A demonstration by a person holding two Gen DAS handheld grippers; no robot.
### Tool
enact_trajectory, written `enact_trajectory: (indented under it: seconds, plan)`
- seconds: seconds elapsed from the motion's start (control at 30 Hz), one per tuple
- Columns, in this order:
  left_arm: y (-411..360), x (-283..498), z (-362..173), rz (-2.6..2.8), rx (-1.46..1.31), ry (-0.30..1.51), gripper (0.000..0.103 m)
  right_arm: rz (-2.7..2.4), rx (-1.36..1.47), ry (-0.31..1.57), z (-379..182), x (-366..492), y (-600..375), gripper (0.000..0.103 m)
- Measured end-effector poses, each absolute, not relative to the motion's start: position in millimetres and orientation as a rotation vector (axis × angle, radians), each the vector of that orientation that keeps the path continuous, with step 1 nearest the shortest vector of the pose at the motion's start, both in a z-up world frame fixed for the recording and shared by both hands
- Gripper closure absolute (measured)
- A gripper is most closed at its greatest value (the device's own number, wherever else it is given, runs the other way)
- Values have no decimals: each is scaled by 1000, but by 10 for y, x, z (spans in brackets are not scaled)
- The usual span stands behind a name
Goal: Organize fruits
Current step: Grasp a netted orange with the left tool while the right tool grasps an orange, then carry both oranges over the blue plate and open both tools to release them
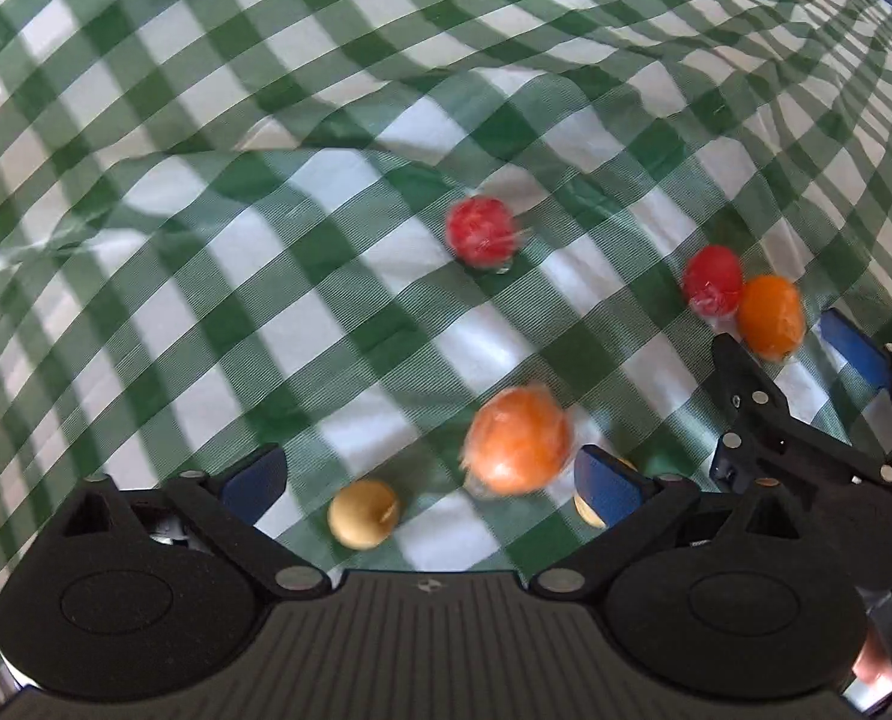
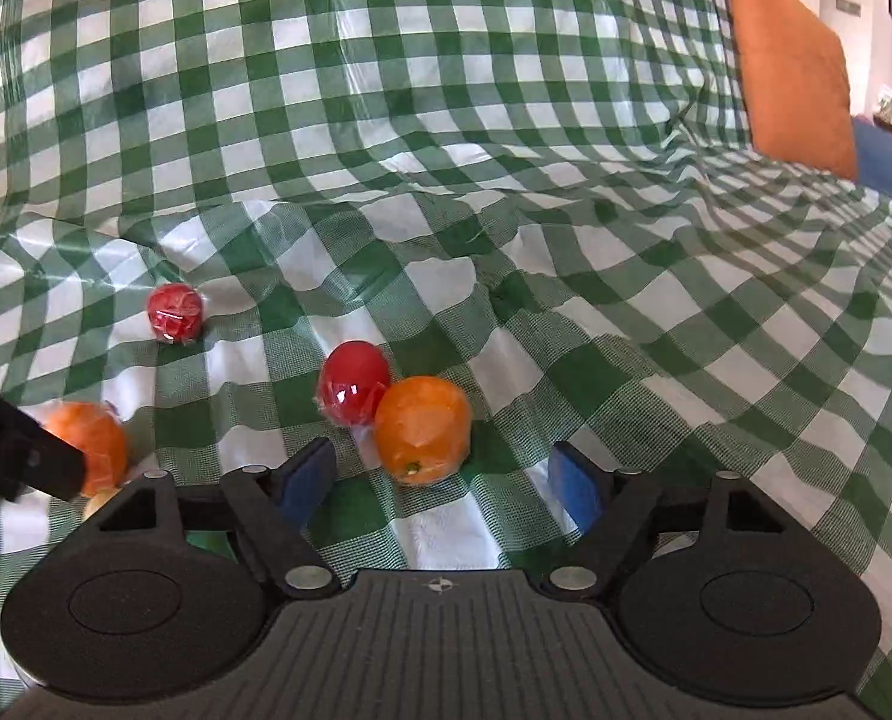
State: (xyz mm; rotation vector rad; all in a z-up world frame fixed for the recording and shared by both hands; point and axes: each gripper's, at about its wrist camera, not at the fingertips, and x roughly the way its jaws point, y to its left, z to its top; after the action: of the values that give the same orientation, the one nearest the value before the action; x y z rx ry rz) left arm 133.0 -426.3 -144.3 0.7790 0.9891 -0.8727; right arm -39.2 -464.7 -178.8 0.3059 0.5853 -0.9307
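Two hand-held grippers close in on wrapped fruit scattered across a green-and-white checked tablecloth (image 2: 506,120). The left gripper (image 1: 428,483) points steeply down with its blue pads spread and nothing clamped; a film-wrapped orange (image 1: 518,441) lies just ahead between the pads, nearer the right one, and a small tan fruit (image 1: 362,513) sits beside it toward the left pad. A red fruit (image 1: 481,231) lies farther ahead, well apart. The right gripper (image 2: 446,480) is likewise released, its jaws parted and empty; a second orange (image 2: 423,429) rests just beyond its fingertips, touching a red fruit (image 2: 353,383) on the far left side. An orange cushion (image 2: 794,60) stands far off to the right. No bowl or tray is visible, so where the fruit is meant to go cannot be told. The step in hand looks like the approach for a first pick, one orange per gripper. Next, each gripper likely needs to centre its orange between the pads and squeeze gently, since the slick film could let the fruit roll or slip.
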Motion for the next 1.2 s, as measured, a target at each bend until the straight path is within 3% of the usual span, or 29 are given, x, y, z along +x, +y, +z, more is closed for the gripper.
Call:
enact_trajectory:
  seconds: [0.07,0.1,0.23,0.37,0.57,0.7,0.93,1.2]
  plan:
    - [-4295,1310,-1426,-921,761,1002,61,-949,284,583,-1775,-395,-4621,53]
    - [-4310,1292,-1418,-899,765,996,63,-948,280,578,-1759,-402,-4620,70]
    - [-4240,1265,-1308,-873,751,957,63,-982,301,549,-1727,-455,-4660,70]
    - [-3852,1271,-857,-810,669,934,63,-1059,280,465,-1669,-555,-4678,70]
    - [-2686,1072,-66,-631,612,887,63,-1110,241,424,-1591,-749,-4556,70]
    - [-1723,766,228,-518,574,890,63,-1071,277,398,-1222,-1033,-4197,70]
    - [-341,172,358,-410,494,988,63,-714,311,381,-458,-1721,-2985,70]
    - [497,-367,307,-383,365,1001,63,-300,333,478,-39,-2030,-1626,70]
